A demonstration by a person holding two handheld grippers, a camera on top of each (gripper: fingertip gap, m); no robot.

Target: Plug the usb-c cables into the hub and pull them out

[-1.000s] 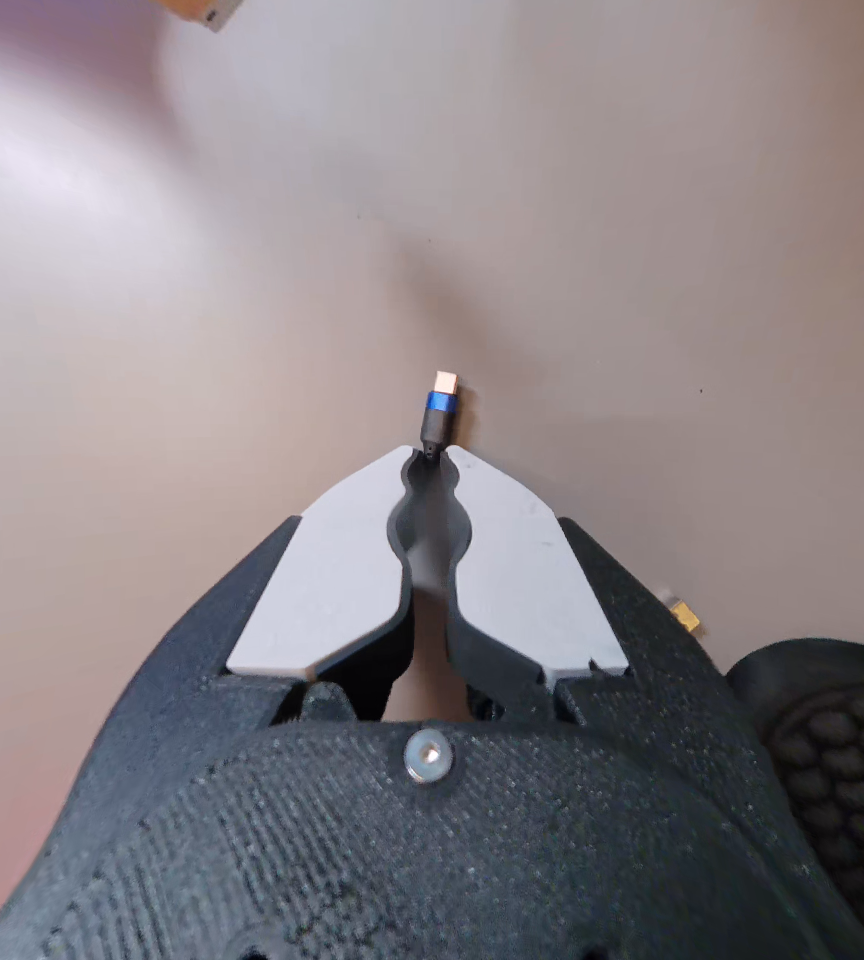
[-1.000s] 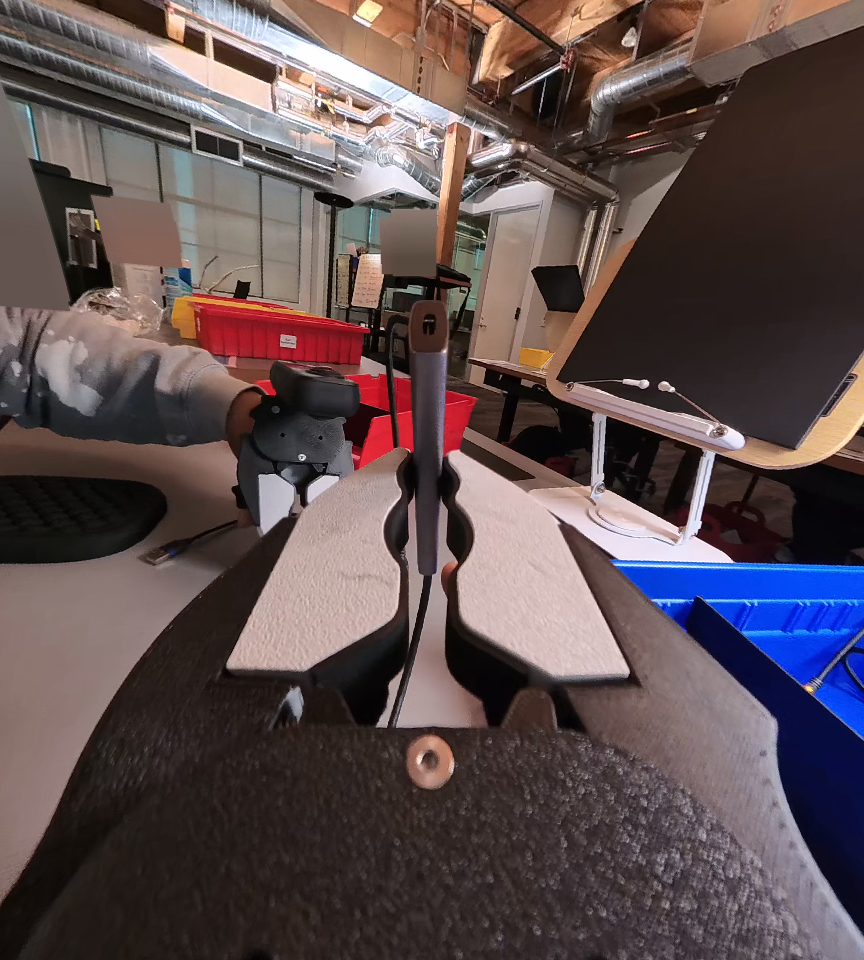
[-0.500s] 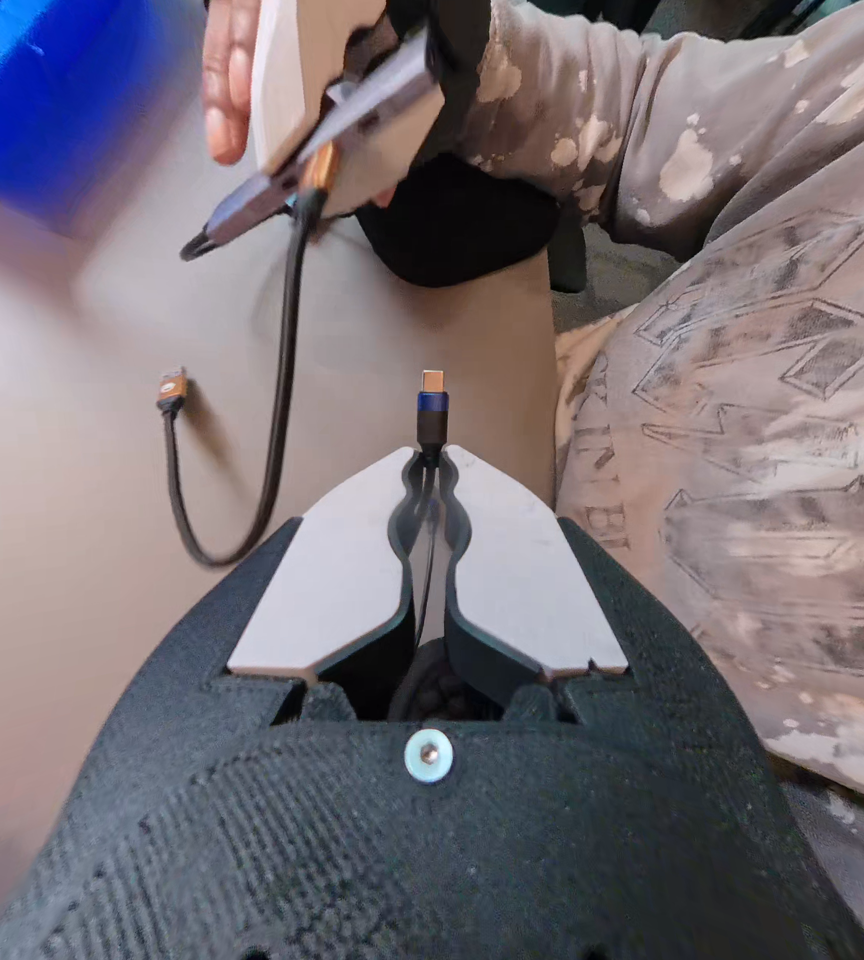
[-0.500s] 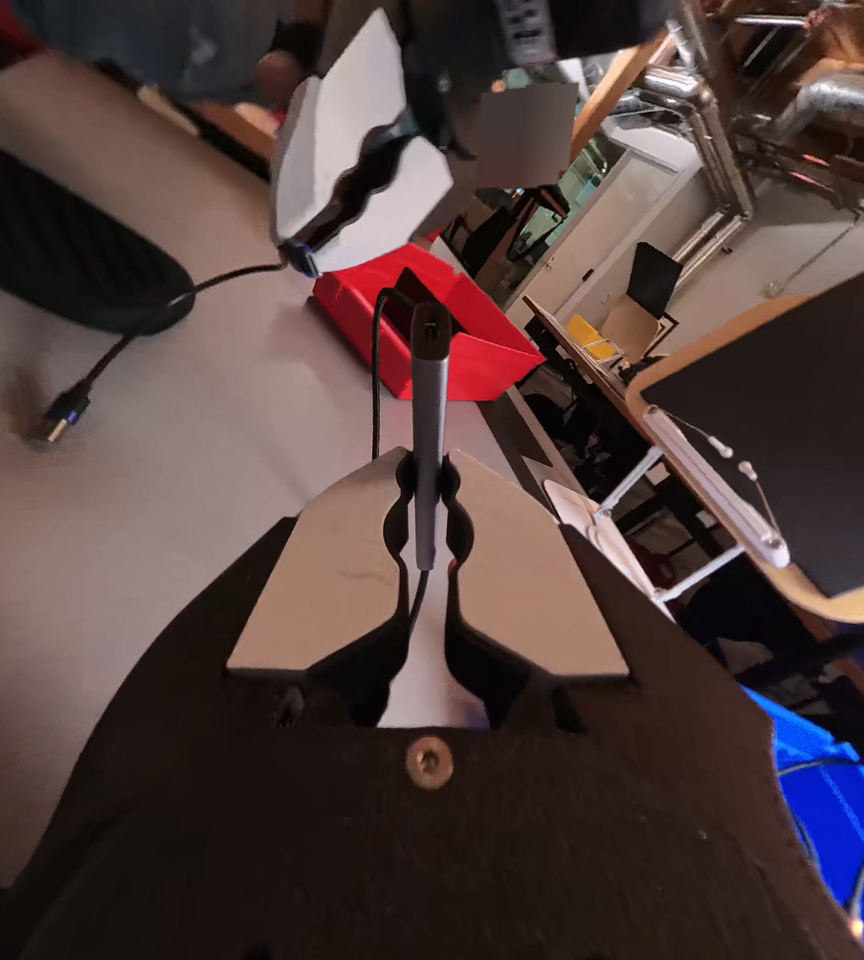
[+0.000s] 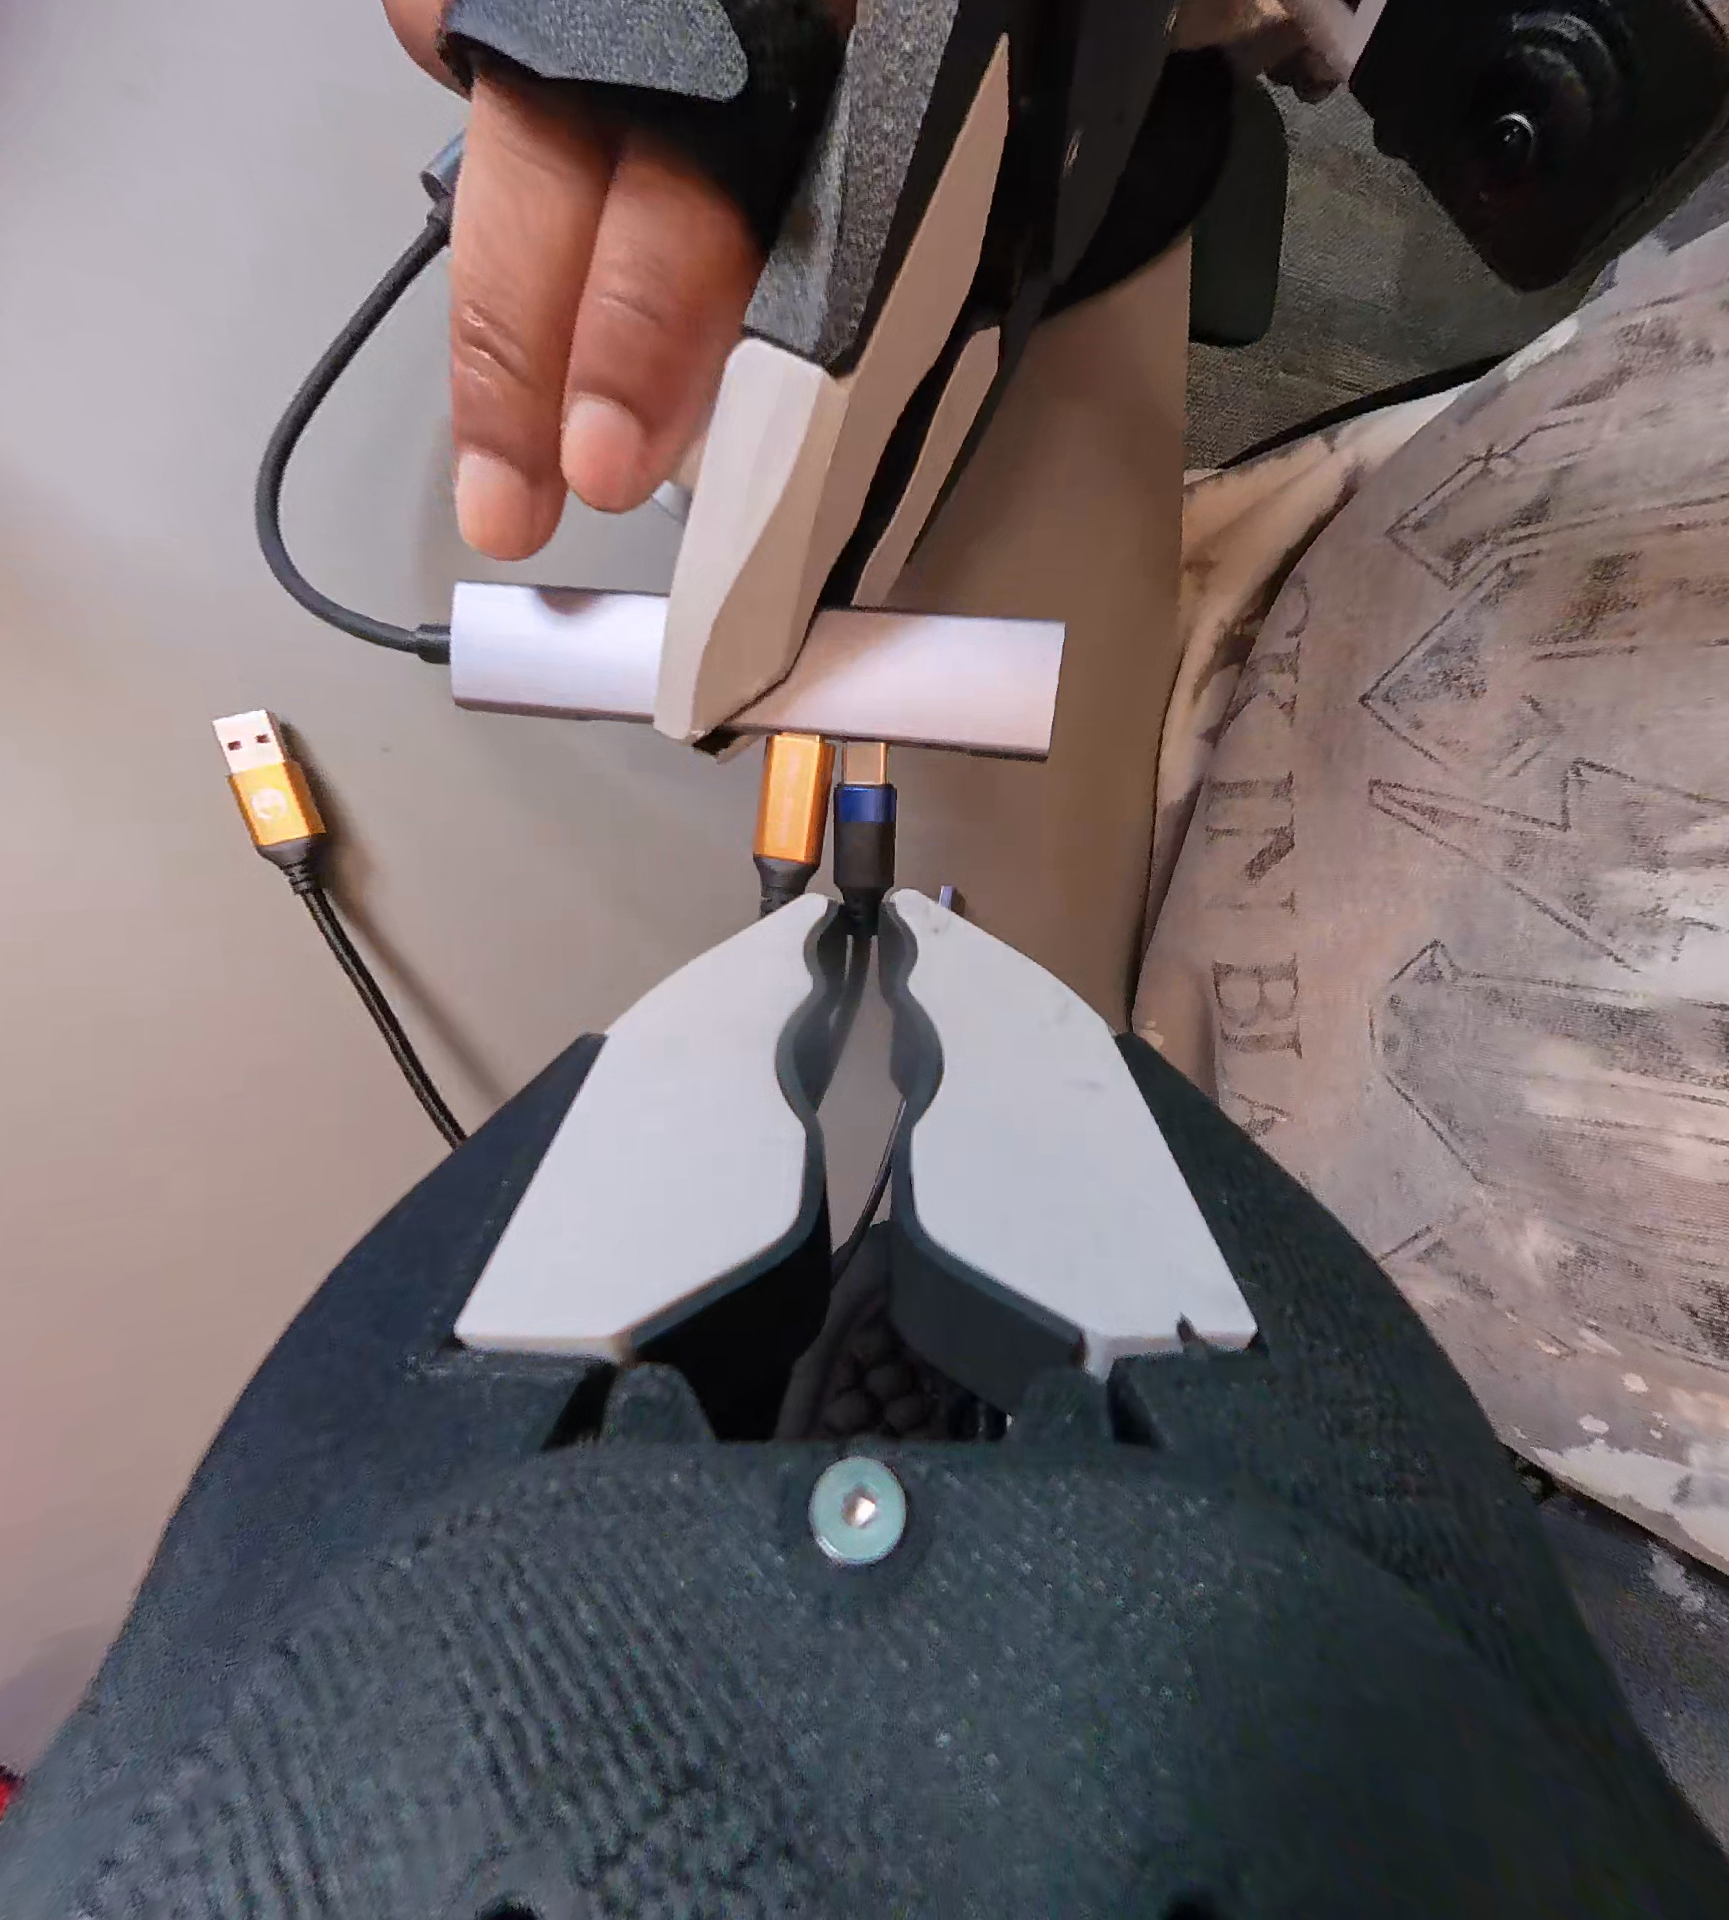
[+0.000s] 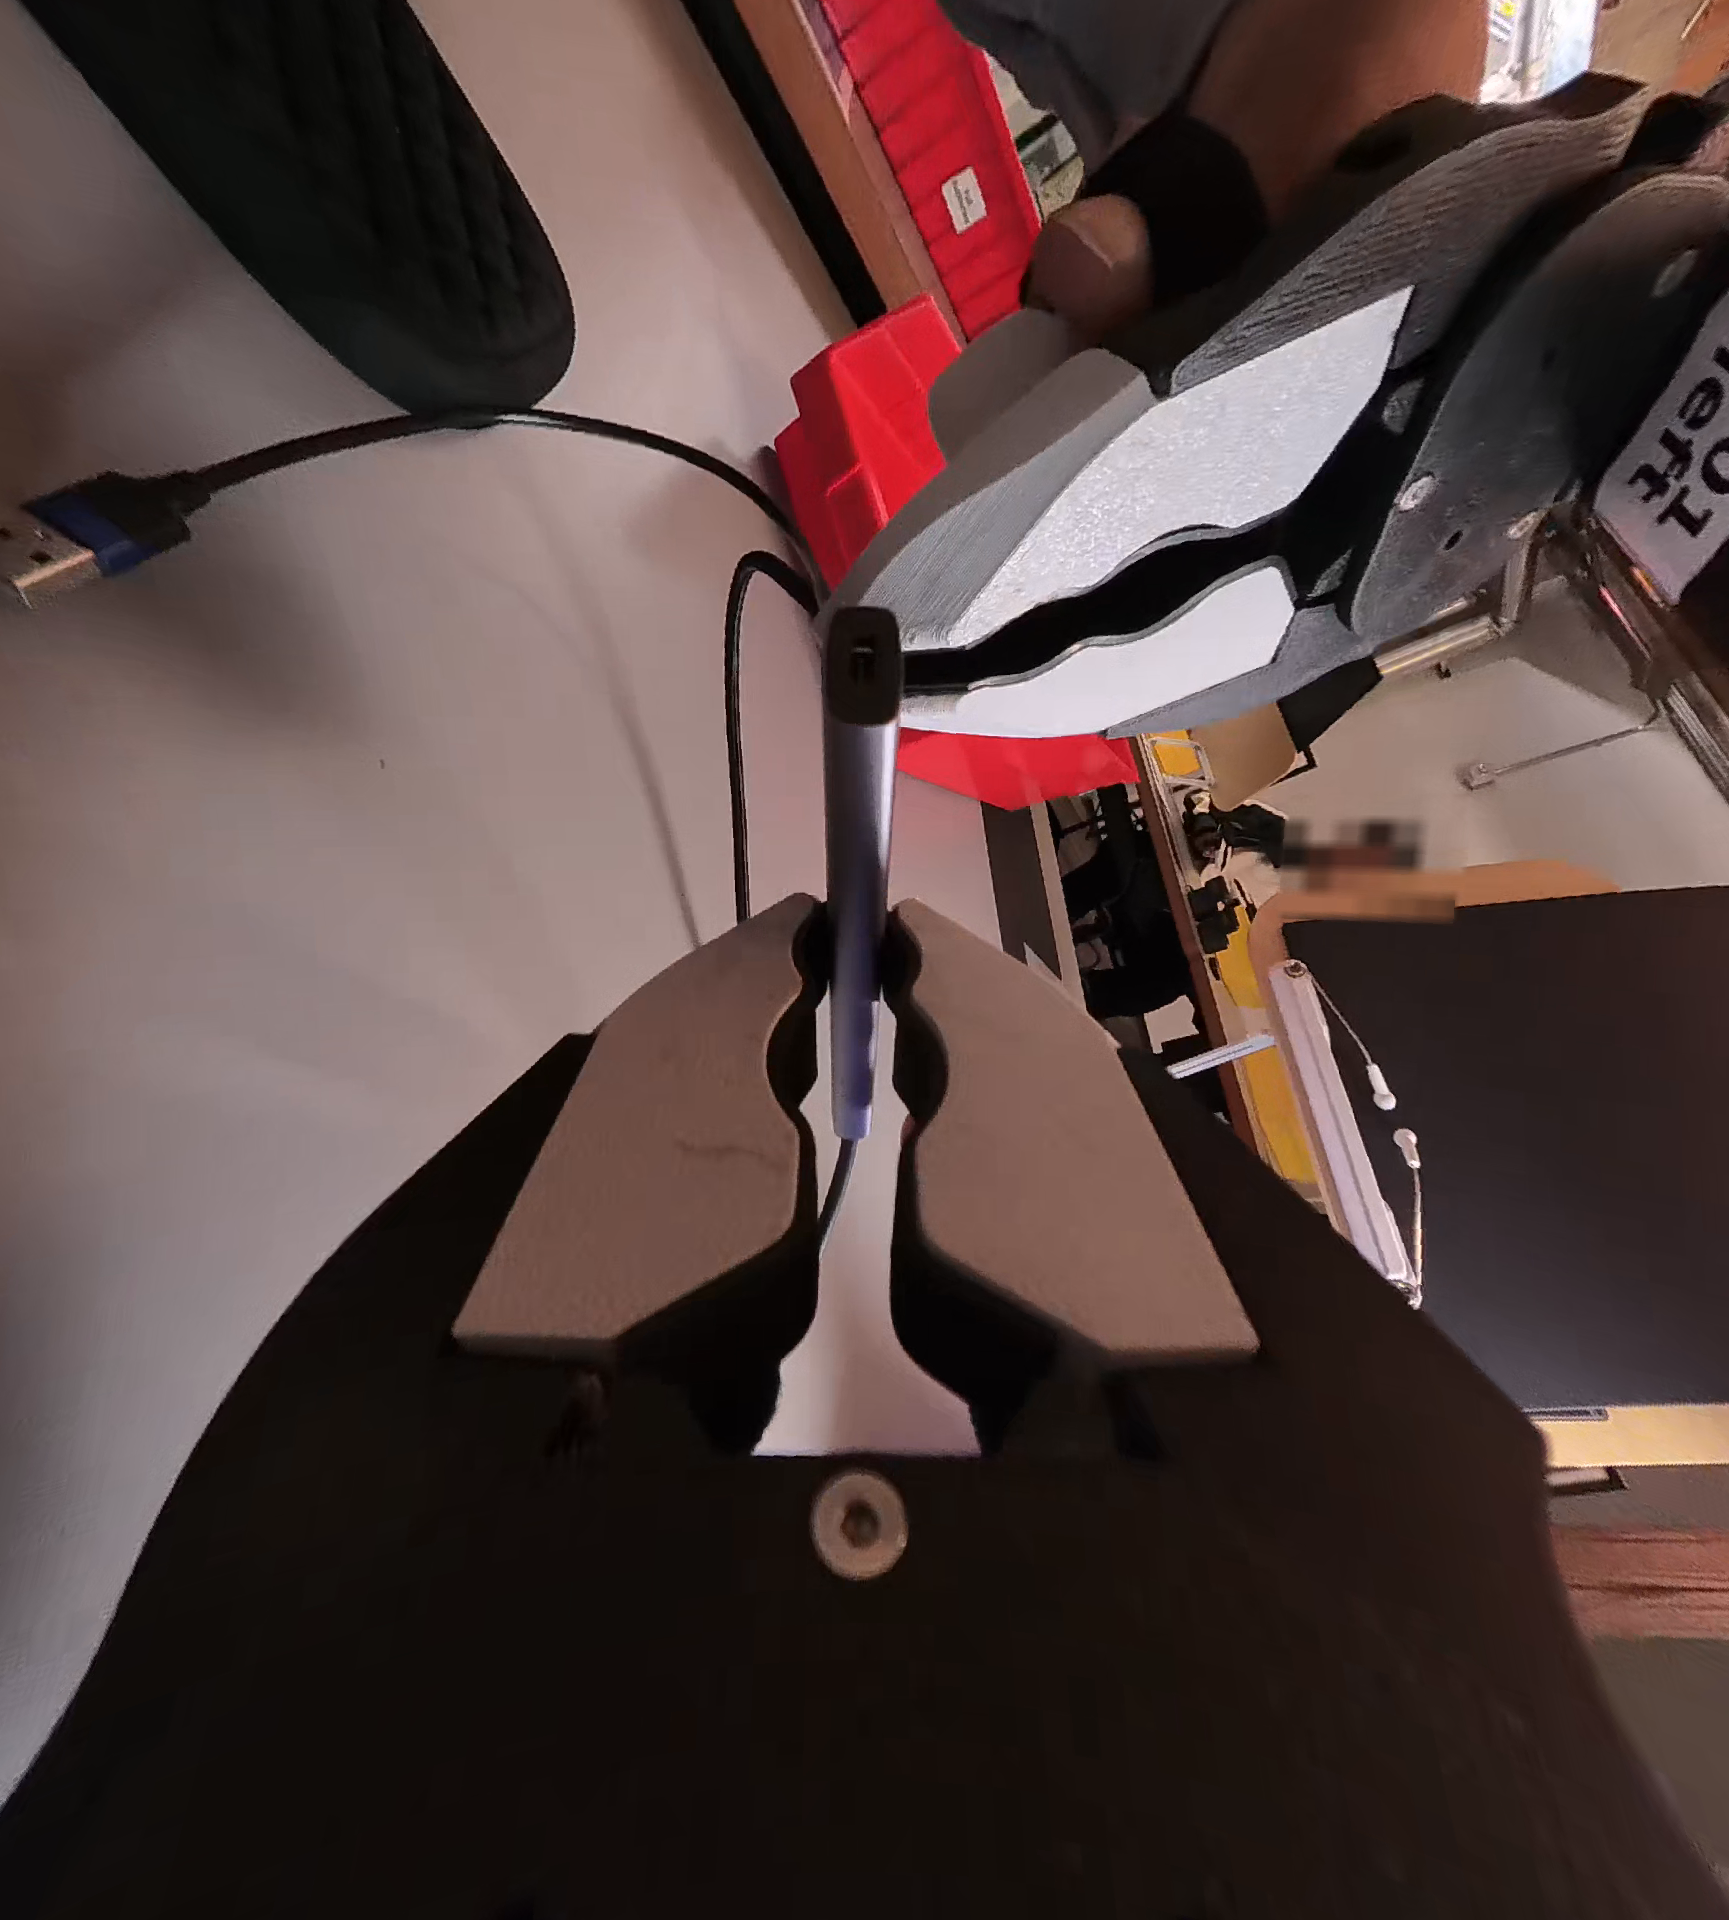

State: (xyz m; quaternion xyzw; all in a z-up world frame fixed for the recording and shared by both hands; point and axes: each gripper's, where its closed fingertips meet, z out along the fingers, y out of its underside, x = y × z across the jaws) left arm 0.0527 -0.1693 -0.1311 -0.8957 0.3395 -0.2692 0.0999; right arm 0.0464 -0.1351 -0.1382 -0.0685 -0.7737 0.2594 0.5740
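Note:
My right gripper [image 6: 855,914] is shut on the grey hub [image 6: 858,831] and holds it edge-on above the table. In the left wrist view the hub [image 5: 943,675] lies crosswise, clamped by the right gripper [image 5: 735,727]. My left gripper [image 5: 860,904] is shut on the blue-collared usb-c cable [image 5: 865,831]. Its metal tip meets the hub's near edge; I cannot tell how deep it sits. An orange-collared plug [image 5: 792,800] sits in the port beside it. The left gripper [image 6: 917,670] shows at the hub's far end in the right wrist view.
The orange cable's USB-A end [image 5: 268,790] and the blue cable's USB-A end [image 6: 60,540] lie on the pale table [image 6: 320,831]. A black mat [image 6: 320,187] and a red bin [image 6: 870,436] stand beyond. A person's hand [image 5: 569,312] and patterned clothing [image 5: 1514,831] are close. The grippers are tip to tip, or close to it.
The two grippers have come together. The blue-collared plug, free in the air before, now touches the hub's edge beside the orange plug. Both grips are unchanged.

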